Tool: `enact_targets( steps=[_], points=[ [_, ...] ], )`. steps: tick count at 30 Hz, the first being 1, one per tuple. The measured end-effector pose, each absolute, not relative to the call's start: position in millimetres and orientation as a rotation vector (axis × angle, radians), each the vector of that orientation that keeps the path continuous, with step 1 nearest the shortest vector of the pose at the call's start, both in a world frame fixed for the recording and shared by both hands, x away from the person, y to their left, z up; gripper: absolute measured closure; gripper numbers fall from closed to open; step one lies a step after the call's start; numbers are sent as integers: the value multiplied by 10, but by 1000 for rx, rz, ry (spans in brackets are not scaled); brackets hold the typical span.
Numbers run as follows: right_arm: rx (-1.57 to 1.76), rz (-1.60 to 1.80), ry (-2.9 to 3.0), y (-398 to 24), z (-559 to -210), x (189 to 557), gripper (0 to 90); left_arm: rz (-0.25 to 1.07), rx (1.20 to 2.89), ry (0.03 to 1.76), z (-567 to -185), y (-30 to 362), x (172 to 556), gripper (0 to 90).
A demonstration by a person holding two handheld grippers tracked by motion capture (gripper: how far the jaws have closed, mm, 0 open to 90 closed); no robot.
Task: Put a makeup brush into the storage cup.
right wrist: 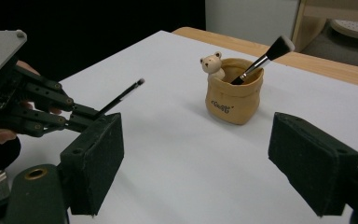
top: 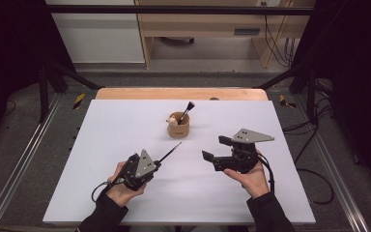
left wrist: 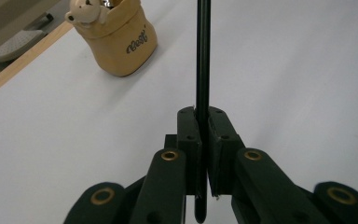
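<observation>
A thin black brush [top: 170, 151] is being held in the left gripper [top: 157, 162], whose jaws are being kept tight on its handle; in the left gripper view the handle [left wrist: 202, 70] is being pinched between the two pads, with its butt end sticking out behind them. Its long axis is being carried in line with the jaws, low over the white table [top: 125, 125], and its small tip is being pointed up and away toward the tan cup [top: 179, 126], from which it is being kept well apart, on the near left side of the cup. In the right gripper view the brush tip [right wrist: 139, 82] is being shown left of the cup [right wrist: 233, 95].

The left gripper is being gripped from behind by the left hand [top: 121, 186], with the sleeved forearm angled in from the near edge.

The right gripper [top: 218, 152] is being held near the cup's near right side by the right hand [top: 251, 178], its jaws turned leftward. Its jaws are being held wide apart, with nothing between the pads [right wrist: 95, 158].

A flat-headed brush [right wrist: 265, 56] is being leaned in the cup, bristles up, beside a small bear figure [right wrist: 212, 65] on its rim.
</observation>
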State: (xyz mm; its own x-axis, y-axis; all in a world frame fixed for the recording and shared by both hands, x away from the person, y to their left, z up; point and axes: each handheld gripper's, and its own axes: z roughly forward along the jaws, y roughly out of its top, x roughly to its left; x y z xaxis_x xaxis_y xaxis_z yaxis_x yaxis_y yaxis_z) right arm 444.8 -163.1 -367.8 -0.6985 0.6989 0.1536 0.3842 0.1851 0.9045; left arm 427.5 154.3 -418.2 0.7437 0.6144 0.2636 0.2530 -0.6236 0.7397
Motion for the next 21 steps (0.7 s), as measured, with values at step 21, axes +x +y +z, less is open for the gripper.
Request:
enact_targets(
  steps=[21],
  points=[
    [1098,1622,2094,-1393,-3914,4360,185,552,2067,840,-4225,1419,4236,849]
  ],
)
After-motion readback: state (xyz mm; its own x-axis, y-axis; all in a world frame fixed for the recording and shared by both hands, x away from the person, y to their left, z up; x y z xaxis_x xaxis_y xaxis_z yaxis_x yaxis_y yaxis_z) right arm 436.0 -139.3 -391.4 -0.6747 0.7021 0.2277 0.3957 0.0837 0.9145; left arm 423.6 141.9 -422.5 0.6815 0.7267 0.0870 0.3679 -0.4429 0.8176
